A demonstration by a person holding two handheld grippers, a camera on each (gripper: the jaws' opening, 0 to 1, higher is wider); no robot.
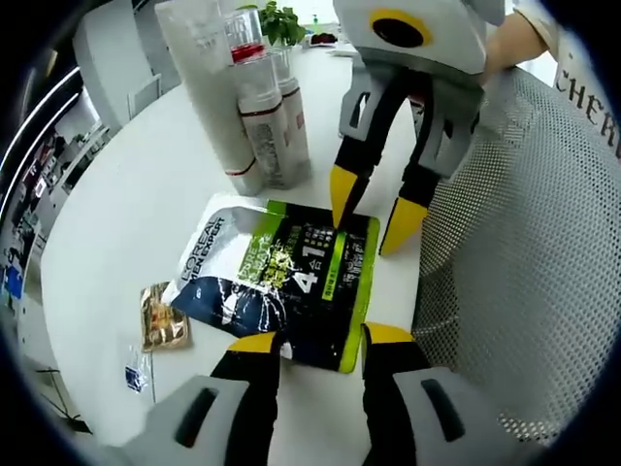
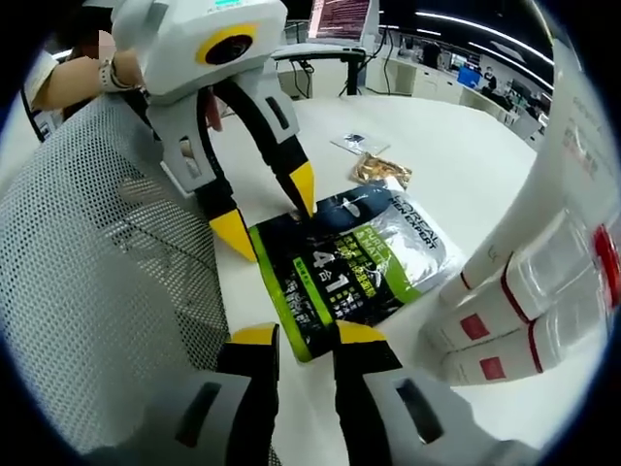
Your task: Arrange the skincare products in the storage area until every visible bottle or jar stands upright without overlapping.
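A dark, green and silver skincare pouch point(image 1: 281, 277) point(image 2: 349, 262) lies flat on the white table point(image 1: 126, 223). My left gripper point(image 1: 320, 340) point(image 2: 268, 209) is open, its yellow tips on either side of one end of the pouch. From the opposite end comes my right gripper point(image 2: 306, 337) point(image 1: 374, 209), also open, its tips at the pouch's other edge. Several tall white bottles with red bands point(image 1: 267, 126) point(image 2: 543, 291) stand upright close together just beyond the pouch.
A white mesh basket point(image 1: 514, 243) point(image 2: 107, 252) borders the pouch on one side. A small gold sachet point(image 1: 163, 318) point(image 2: 383, 173) and a tiny clear packet point(image 1: 136, 374) point(image 2: 354, 144) lie on the table. Behind the bottles stands a green plant point(image 1: 281, 19).
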